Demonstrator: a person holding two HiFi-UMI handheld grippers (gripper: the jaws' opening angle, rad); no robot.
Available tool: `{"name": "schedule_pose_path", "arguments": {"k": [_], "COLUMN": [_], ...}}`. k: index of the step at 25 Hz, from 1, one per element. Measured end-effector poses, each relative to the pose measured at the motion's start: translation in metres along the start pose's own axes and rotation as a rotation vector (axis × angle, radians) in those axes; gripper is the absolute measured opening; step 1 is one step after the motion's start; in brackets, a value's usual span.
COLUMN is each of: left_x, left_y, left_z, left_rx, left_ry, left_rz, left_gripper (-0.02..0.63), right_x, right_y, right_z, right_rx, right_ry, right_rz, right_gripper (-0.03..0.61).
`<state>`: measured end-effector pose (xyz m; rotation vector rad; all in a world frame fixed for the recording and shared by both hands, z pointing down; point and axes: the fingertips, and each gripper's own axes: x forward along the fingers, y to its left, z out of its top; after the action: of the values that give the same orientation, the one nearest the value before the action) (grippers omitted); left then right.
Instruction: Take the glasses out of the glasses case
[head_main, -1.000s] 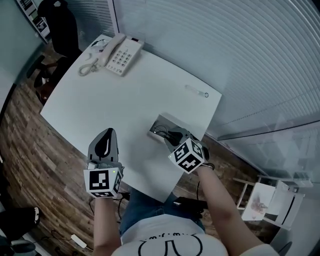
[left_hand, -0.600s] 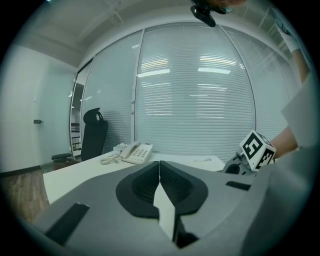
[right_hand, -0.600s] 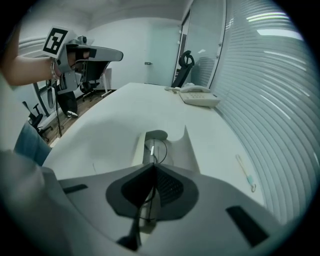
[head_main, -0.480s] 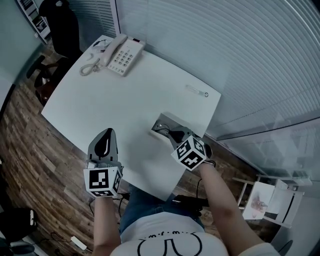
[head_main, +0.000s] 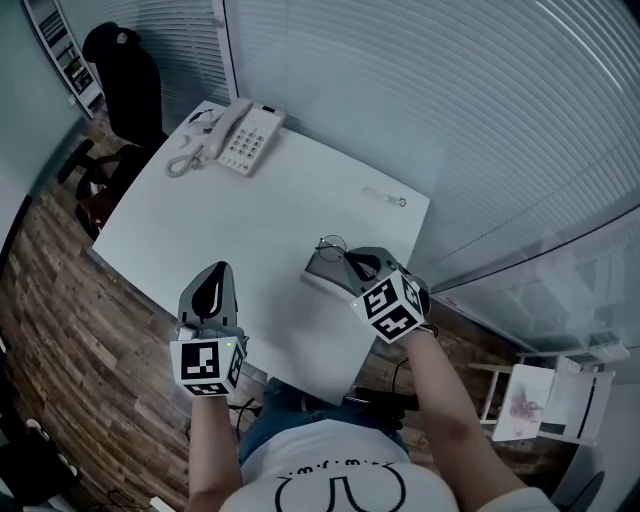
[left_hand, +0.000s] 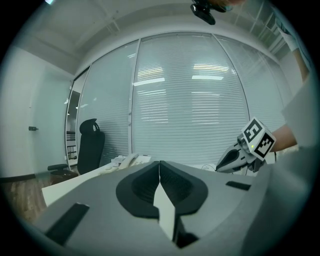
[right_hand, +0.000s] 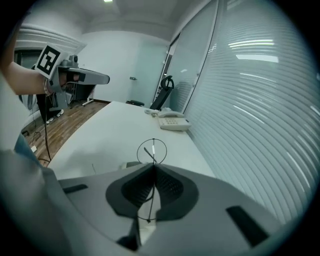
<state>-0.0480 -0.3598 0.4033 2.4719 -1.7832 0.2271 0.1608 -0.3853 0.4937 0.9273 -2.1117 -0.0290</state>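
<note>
Right gripper view tells you most of it. The right claw (right_hand: 152, 166) is squeezed together on the thin wire frame of the glasses (right_hand: 152, 150). One round lens sticks out past the tips, and more wire runs back between the pads. Just under that lens a corner of the case (right_hand: 131, 164) peeks out, so the glasses hang right above the case rather than down in it (whether the far end has fully cleared the rim, I can't tell).

Head view backs that up. The right claw (head_main: 352, 262) slants down over the case (head_main: 322, 272), which sits close to the near right edge of the worktop (head_main: 250, 210), and the lens pokes out on the far side of the case.

The slant makes sense to me. The case opens upward, so coming in from above gets at the frame, and pinching wire instead of lens keeps the pads off the glass.

The left claw (head_main: 216, 270) is well off to the left of the case, by the worktop's near edge. Its own view shows its jaws pressed together with nothing between them. My guess is it's just parked out of the way, since this lift only needs one claw.

The downside is that nothing is steadying the case, so if the frame snags, the case could come up with it. The phone (head_main: 238, 128) sits far beyond the case at the back corner and plays no part in this.
</note>
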Motion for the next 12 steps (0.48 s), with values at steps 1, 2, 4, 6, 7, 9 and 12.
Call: {"name": "schedule_pose_path", "arguments": {"k": [1,2,4,6,7,9,12], "left_x": [-0.002,-0.003,-0.007,-0.012,-0.016,-0.023,-0.036], "left_y": [0.001,0.001,0.004,0.008,0.011,0.018,0.029], "left_z": [0.002,0.004,0.007,0.008,0.007,0.004,-0.003], "left_rx": [0.002,0.004,0.008,0.009,0.008,0.003,-0.008], "left_ry": [-0.006,-0.012,-0.02,-0.022,-0.021,-0.016,-0.004], "left_rz": [-0.003,-0.006,-0.01,-0.011,-0.011,-0.007,0.007], "left_gripper": [0.017,0.017,0.017,0.017,0.017,0.017,0.017], "right_x": [-0.004,-0.008,-0.013,-0.013,-0.013,-0.011,-0.004], "right_y": [-0.001,-0.002,0.001,0.008,0.012,0.024,0.046], "right_z": [0.005,0.009,0.017,0.025,0.028,0.034,0.04], "right_rx": [0.005,0.011,0.015,0.014,0.016,0.024,0.032], "right_ry": [-0.012,-0.022,-0.038,-0.046,-0.049,-0.052,-0.052], "right_rz": [-0.01,-0.017,-0.025,-0.025,-0.022,-0.008,0.024], "right_gripper": [0.015,0.016,0.017,0.017,0.017,0.017,0.017]}}
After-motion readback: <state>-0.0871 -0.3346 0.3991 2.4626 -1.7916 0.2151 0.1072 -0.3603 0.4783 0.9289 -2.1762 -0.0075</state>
